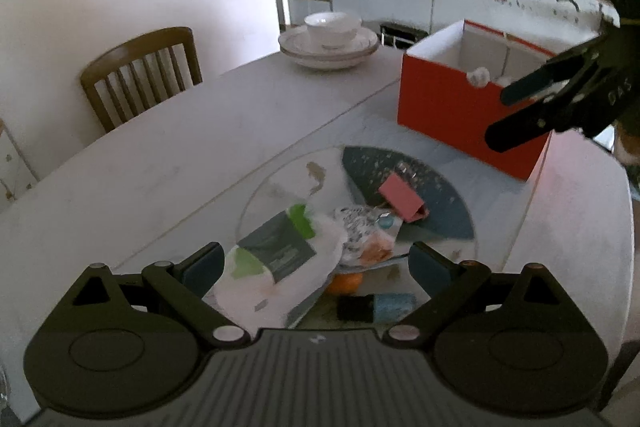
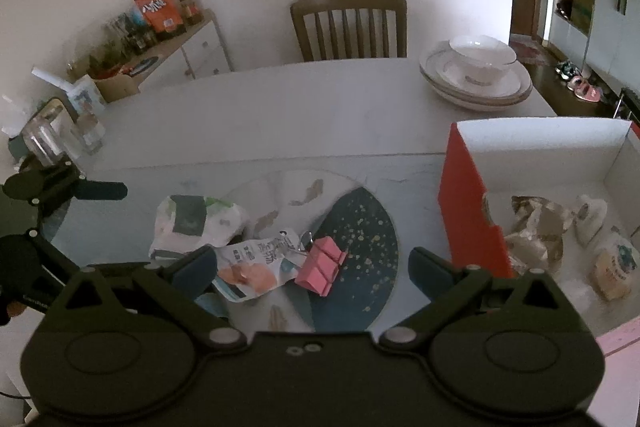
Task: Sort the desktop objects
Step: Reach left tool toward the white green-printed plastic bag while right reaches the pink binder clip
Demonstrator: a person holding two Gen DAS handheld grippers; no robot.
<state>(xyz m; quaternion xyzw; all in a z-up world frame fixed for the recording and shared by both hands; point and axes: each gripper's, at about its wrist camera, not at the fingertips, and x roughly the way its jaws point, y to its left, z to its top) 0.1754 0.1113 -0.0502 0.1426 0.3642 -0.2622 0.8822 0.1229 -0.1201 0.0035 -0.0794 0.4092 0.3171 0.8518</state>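
A pink binder clip [image 1: 402,197] [image 2: 319,266] lies on a round blue-and-white mat [image 1: 420,187] [image 2: 360,239]. Next to it lie a crumpled snack wrapper [image 1: 366,233] [image 2: 256,263], a white-green tissue pack [image 1: 276,259] [image 2: 196,223], an orange [image 1: 344,283] and a black-and-blue small object [image 1: 376,307]. My left gripper [image 1: 316,265] is open just above the tissue pack and wrapper. My right gripper [image 2: 310,269] is open above the clip and wrapper; it also shows in the left wrist view [image 1: 516,115] in front of the red box [image 1: 460,111] [image 2: 468,223], which holds several wrapped items [image 2: 536,231].
Stacked white plates with a bowl [image 1: 330,41] [image 2: 478,73] stand at the table's far side. A wooden chair [image 1: 140,75] [image 2: 348,25] stands behind the table. A glass jar [image 2: 44,139] stands at the left table edge, with a cluttered sideboard [image 2: 160,39] beyond.
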